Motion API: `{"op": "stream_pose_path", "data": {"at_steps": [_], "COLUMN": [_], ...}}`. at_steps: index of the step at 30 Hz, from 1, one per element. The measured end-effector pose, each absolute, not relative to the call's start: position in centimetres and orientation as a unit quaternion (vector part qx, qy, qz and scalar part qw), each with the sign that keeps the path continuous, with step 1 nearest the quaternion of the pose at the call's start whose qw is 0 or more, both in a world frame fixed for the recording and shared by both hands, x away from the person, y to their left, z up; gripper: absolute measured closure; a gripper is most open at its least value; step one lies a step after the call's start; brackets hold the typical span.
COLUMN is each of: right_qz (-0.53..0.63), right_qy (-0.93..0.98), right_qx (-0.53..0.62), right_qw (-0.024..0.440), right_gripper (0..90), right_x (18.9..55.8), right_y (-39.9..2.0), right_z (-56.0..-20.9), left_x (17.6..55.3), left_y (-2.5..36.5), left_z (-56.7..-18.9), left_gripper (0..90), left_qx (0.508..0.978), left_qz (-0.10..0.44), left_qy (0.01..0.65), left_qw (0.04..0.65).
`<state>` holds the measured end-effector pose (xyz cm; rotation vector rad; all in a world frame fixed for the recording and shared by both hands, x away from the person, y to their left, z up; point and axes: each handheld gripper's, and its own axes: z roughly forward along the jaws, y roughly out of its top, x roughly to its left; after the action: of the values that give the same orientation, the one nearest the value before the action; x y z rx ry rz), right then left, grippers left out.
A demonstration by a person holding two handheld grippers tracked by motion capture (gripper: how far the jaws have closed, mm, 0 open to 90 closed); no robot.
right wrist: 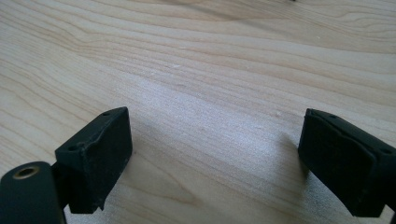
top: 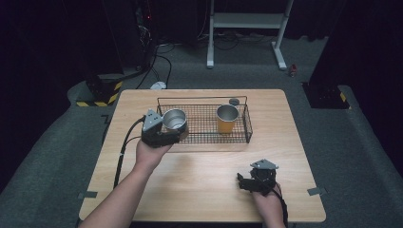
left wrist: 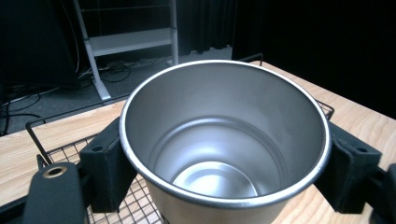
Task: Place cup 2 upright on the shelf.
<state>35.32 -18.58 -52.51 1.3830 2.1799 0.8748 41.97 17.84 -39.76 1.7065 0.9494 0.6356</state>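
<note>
A bare steel cup [top: 174,118] hangs upright over the left end of a black wire basket [top: 205,139], with my left gripper [top: 171,134] shut on its sides. In the left gripper view the cup [left wrist: 224,140] is empty, and a black pad [left wrist: 106,163] presses on each side of it below the rim. An orange cup [top: 226,118] with a steel lining stands inside the basket toward its right end. My right gripper [top: 241,182] rests low over the table's front right. Its jaws [right wrist: 219,154] stand wide apart over bare wood, with nothing between them.
The wooden table [top: 199,190] has free room in front of the basket. A small dark round object [top: 234,101] lies just behind the basket's far rim. The basket's wire floor [left wrist: 116,205] is below the held cup. A white metal frame [top: 247,21] stands on the floor beyond.
</note>
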Motion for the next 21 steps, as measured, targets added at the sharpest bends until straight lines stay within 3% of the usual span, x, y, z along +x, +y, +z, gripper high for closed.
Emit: {"op": "stream_pose_path", "data": {"at_steps": [21], "right_qz": [0.315], "right_qy": [0.783], "right_qx": [0.496], "right_qw": [0.207], "right_gripper": [9.8], "right_x": [35.3], "right_y": [-18.6], "right_z": [-52.5], "left_x": [46.9], "left_y": [16.7], "left_z": [-41.0], "left_gripper": [18.8], "left_qx": [0.714], "left_qz": [0.267], "left_qy": [0.418], "left_qw": [0.495]}}
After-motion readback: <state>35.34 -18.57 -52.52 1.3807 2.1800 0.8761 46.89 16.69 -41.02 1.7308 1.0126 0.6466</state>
